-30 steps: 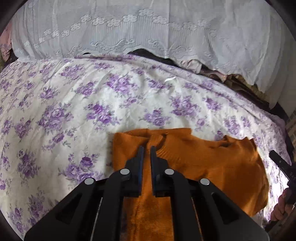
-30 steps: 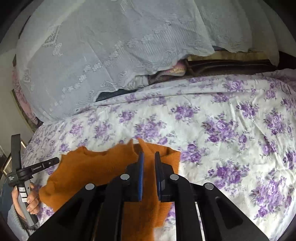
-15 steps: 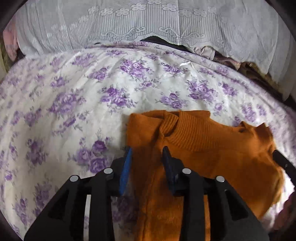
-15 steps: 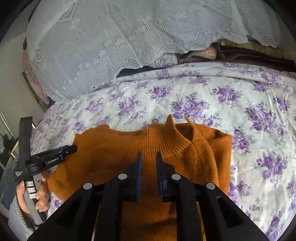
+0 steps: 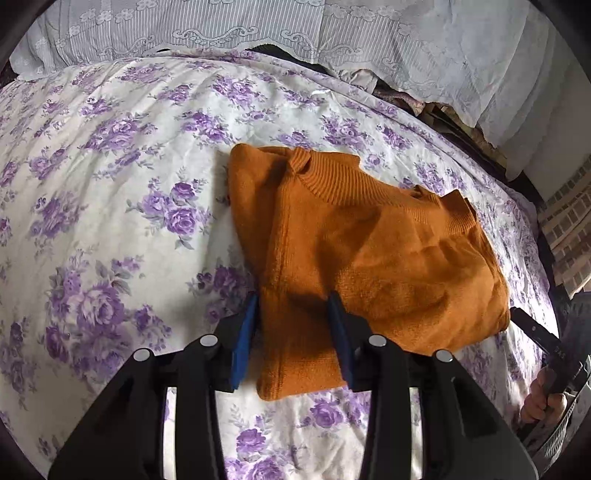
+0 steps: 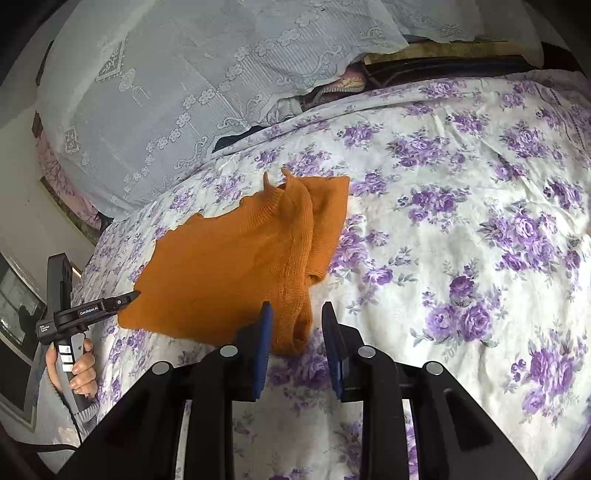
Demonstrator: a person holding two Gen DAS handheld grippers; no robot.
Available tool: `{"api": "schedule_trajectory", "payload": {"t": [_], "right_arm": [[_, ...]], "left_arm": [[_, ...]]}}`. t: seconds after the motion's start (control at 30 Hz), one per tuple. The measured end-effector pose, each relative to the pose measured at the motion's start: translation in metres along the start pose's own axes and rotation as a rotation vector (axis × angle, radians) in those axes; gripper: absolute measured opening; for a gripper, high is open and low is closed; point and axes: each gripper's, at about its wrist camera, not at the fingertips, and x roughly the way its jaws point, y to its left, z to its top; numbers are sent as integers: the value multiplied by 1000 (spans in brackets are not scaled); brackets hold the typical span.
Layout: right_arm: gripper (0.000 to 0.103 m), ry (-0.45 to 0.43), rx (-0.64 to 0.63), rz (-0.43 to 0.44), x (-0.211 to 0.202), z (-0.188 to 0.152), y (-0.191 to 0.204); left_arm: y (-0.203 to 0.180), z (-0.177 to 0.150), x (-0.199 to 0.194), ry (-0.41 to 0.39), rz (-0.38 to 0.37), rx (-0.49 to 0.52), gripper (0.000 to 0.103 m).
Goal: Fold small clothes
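While lying folded on the floral bed sheet (image 5: 110,184), the orange sweater (image 5: 369,251) is sitting with its collar toward the lace cover (image 5: 258,26). Left claw (image 5: 291,332) is straddling one near corner, jaws having just been opening, pads clear of the knit. Right claw (image 6: 297,332) is likewise opening, its pads flanking the other near corner without gripping.

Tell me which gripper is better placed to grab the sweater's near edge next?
Left, probably: the left gripper has open jaws astride the orange sweater, while the right gripper frames only its corner.
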Motion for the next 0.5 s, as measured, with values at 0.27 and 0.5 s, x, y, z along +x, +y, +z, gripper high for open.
{"api": "schedule_trajectory", "payload": {"t": [0.27,0.5], "right_arm": [[7,36,-69,-16,20,-3,14],[6,104,-49,-66,18,-15,2]], "left_arm": [[-7,-9,8,21,70,48,52],[-7,-21,-3,30,130,88,16]]}}
